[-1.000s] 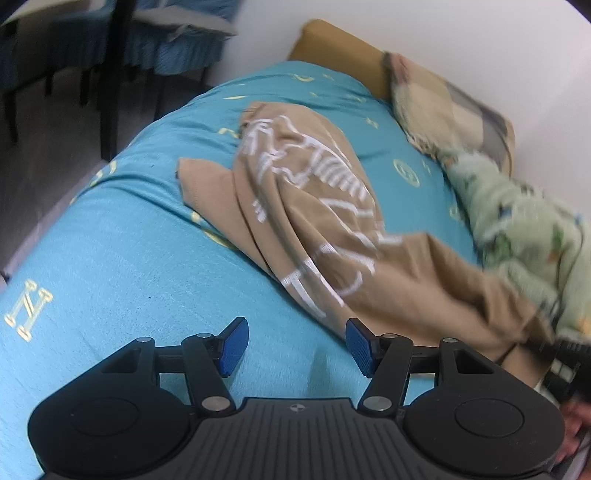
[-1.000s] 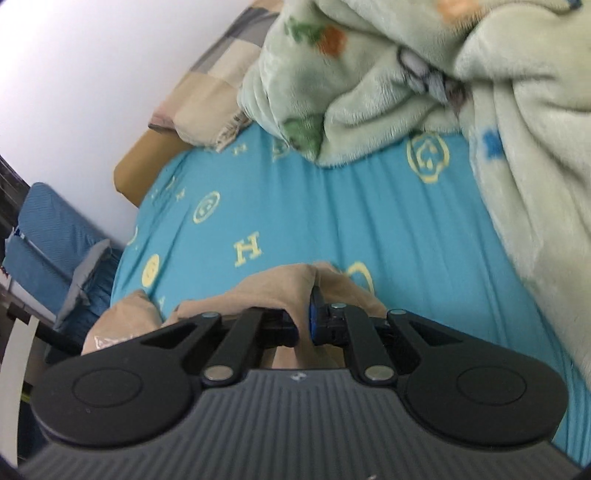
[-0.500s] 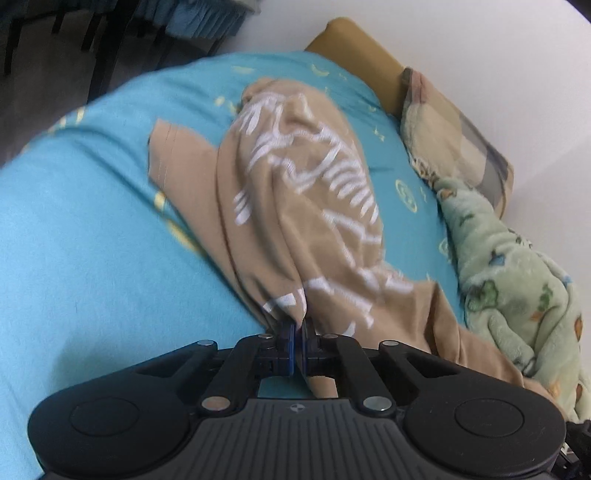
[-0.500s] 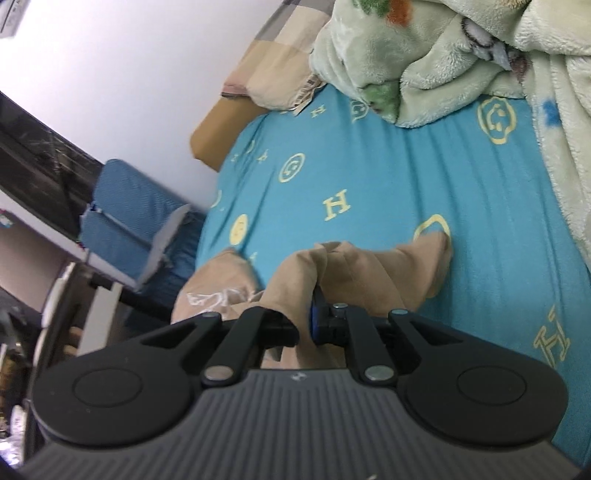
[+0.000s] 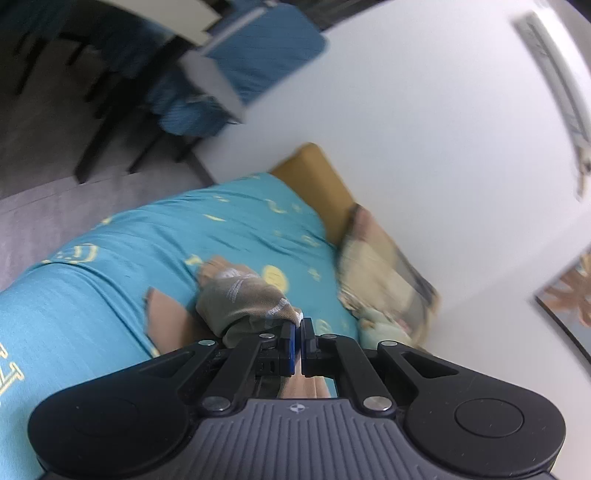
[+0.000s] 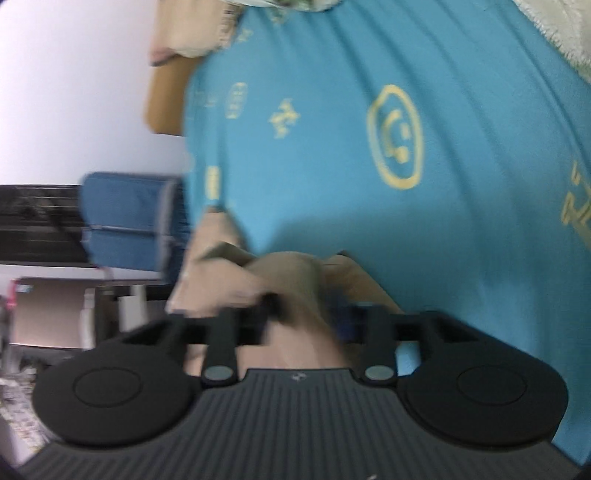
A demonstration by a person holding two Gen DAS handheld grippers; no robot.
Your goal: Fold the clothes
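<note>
A tan garment with white print (image 5: 236,295) hangs bunched over the turquoise bed sheet (image 5: 74,314). My left gripper (image 5: 298,332) is shut on its edge and holds it lifted. In the right wrist view the same tan garment (image 6: 288,273) lies between the fingers of my right gripper (image 6: 306,314). Those fingers stand apart, with the cloth loose between them. That view is blurred by motion.
A patterned pillow (image 5: 384,280) and a tan headboard (image 5: 317,177) lie at the bed's far end against a white wall. A green fleece blanket (image 6: 554,33) lies at the bed's side. Blue-covered chairs (image 5: 236,70) and a dark table stand beyond the bed.
My left gripper closed on the garment and lifted it, so the cloth now hangs bunched. My right gripper, shut on the cloth before, has opened.
</note>
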